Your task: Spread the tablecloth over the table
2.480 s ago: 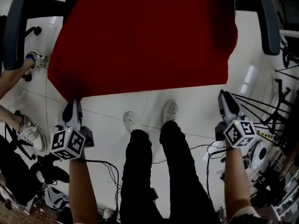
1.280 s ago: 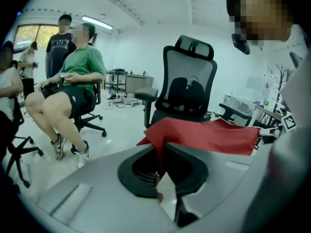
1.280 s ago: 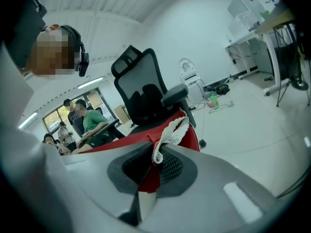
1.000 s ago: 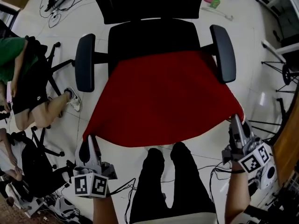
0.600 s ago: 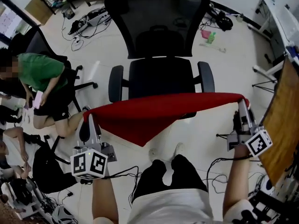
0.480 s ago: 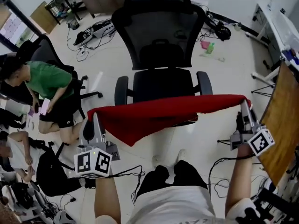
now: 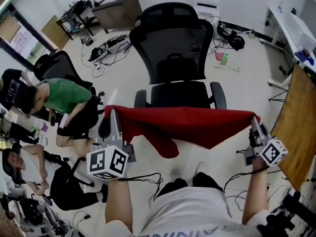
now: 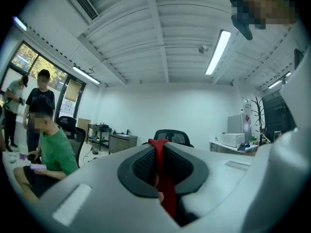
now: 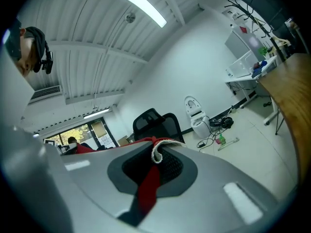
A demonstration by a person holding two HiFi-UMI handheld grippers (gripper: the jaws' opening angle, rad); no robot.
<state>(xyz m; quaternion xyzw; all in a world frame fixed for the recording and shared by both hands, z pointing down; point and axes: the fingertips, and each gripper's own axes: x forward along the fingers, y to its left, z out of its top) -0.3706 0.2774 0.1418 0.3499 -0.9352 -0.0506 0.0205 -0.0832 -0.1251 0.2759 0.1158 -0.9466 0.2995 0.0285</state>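
The red tablecloth [image 7: 197, 125] hangs in the air in front of me, its top edge stretched between both grippers and the rest drooping to a point near the middle. My left gripper [image 7: 112, 113] is shut on the cloth's left corner; in the left gripper view a red fold [image 8: 164, 178] is pinched between the jaws. My right gripper [image 7: 254, 119] is shut on the right corner, where the red cloth [image 9: 149, 181] with its white hem shows between the jaws. A wooden table [image 7: 302, 125] lies at the right edge of the head view.
A black office chair [image 7: 174, 53] stands just behind the cloth. A person in a green shirt [image 7: 66, 97] and others sit at the left among chairs. Cables [image 7: 111, 46] and small items litter the white floor; a desk [image 7: 291, 23] stands far right.
Both grippers rose with the cloth. It came off the chair seat and now hangs clear of it, and more of the room has come into the head view.
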